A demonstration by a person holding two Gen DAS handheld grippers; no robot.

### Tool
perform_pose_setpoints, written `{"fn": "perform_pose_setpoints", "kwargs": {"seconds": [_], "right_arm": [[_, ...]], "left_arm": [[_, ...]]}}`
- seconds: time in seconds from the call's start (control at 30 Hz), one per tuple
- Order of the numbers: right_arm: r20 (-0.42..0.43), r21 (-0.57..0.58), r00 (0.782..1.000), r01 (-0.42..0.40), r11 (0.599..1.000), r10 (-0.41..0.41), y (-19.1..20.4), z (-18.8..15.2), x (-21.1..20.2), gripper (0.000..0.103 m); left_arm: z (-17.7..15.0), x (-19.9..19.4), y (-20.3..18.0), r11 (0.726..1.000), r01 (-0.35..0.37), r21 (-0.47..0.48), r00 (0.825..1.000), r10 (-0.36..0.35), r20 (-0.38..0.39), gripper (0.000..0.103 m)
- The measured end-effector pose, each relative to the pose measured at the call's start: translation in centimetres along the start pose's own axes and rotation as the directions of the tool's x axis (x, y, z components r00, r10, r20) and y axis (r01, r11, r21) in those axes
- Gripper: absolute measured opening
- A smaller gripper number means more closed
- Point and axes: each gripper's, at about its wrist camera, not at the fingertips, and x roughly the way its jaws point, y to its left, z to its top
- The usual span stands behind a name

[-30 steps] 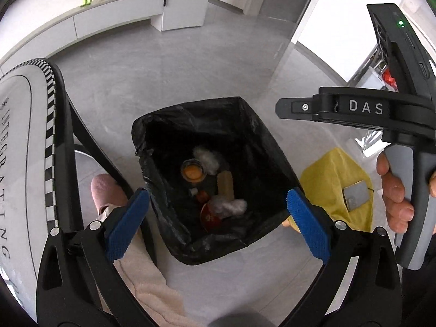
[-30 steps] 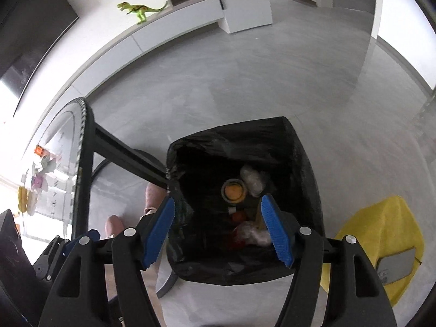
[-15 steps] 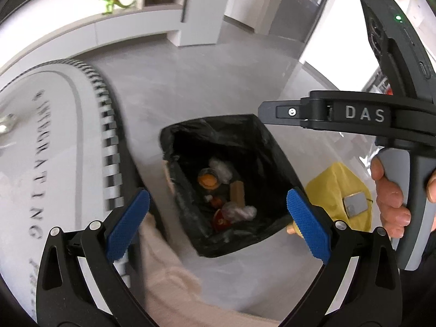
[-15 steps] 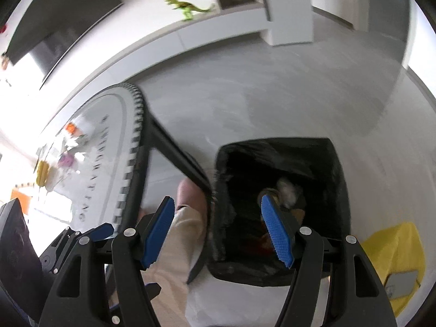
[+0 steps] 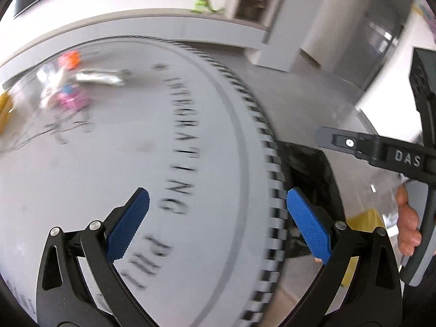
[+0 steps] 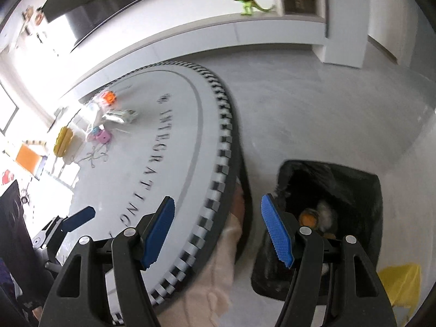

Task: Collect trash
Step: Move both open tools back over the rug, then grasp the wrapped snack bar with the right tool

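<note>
Both views have swung off the trash bin [image 6: 329,218] and over the round tabletop [image 5: 136,163], so a fresh pickup seems due. Left hand-held gripper [image 5: 218,224]: spread, empty, above bare lettered surface. Right hand-held gripper [image 6: 218,230]: spread, empty, straddling the checkered tabletop rim. Remaining trash: silver wrapper [image 6: 120,115], orange piece [image 6: 109,97] and pink piece [image 6: 101,137], grouped at the far side, well apart from both. Open room lies between; bin sits just beside the rim.

"DAS" in pale letters on right gripper [image 5: 406,159] bar, right side of left-wrist frame. Round table [image 6: 130,174] carries curved black lettering, centre frame: "INTEGRATING", then "PH", rest blurred or hidden.
</note>
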Motion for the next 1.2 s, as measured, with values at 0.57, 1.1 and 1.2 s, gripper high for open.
{"fn": "perform_pose_setpoints", "kwargs": {"seconds": [0.57, 1.1, 1.2], "right_arm": [[-0.068, -0.201, 0.995, -0.089, 0.975, 0.077, 11.3, 5.4, 7.8, 0.067], [-0.046, -0.473, 0.998, 0.007, 0.881, -0.033, 20.3, 12.6, 17.5, 0.067], [-0.055, -0.495, 0.997, 0.013, 0.869, -0.046, 21.2, 13.1, 19.1, 0.067]], "left_arm": [[2.5, 0.0, 11.7, 0.973, -0.142, -0.179, 0.989, 0.149, 0.023, 0.098], [5.1, 2.2, 17.6, 0.956, -0.182, -0.230, 0.982, 0.187, 0.001, 0.098], [5.7, 2.6, 18.2, 0.955, -0.196, -0.225, 0.980, 0.199, -0.008, 0.098]]}}
